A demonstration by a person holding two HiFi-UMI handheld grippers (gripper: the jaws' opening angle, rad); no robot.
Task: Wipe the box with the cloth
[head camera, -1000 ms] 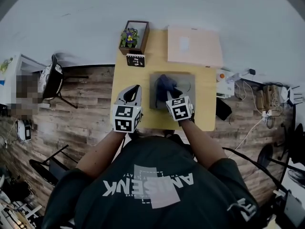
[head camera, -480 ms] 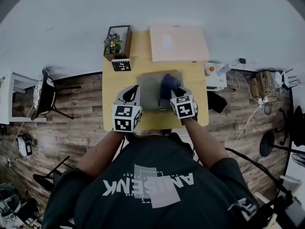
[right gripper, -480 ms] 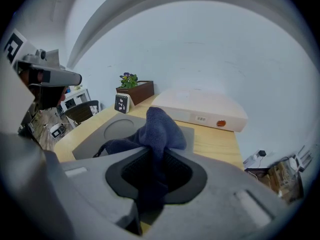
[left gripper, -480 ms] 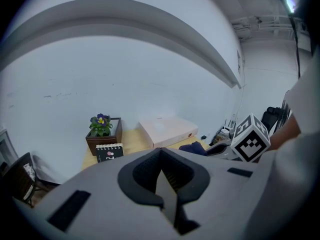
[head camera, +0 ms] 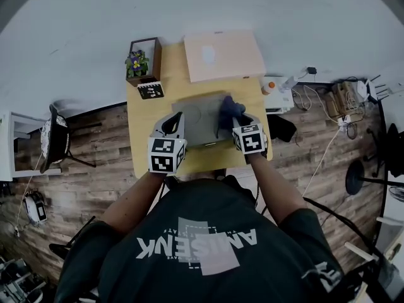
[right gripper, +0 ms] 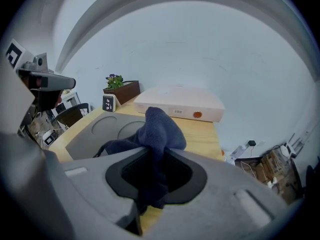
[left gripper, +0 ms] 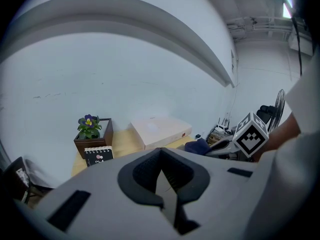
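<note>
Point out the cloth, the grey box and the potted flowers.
cloth [right gripper: 162, 130]: right gripper view, on its bunched top fold.
grey box [right gripper: 82, 140]: right gripper view, on the bare top surface near its left corner.
potted flowers [head camera: 135, 62]: head view, on the blooms.

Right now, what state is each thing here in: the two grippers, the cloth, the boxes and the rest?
Left gripper: shut, empty.
Right gripper: shut on the cloth.
Cloth: bunched up, over the grey box's right side.
Grey box: lying flat on the table.
Pale box: closed, flat, behind the grey one.
Potted plant: upright, in bloom.
Calendar: standing by the plant.
</note>
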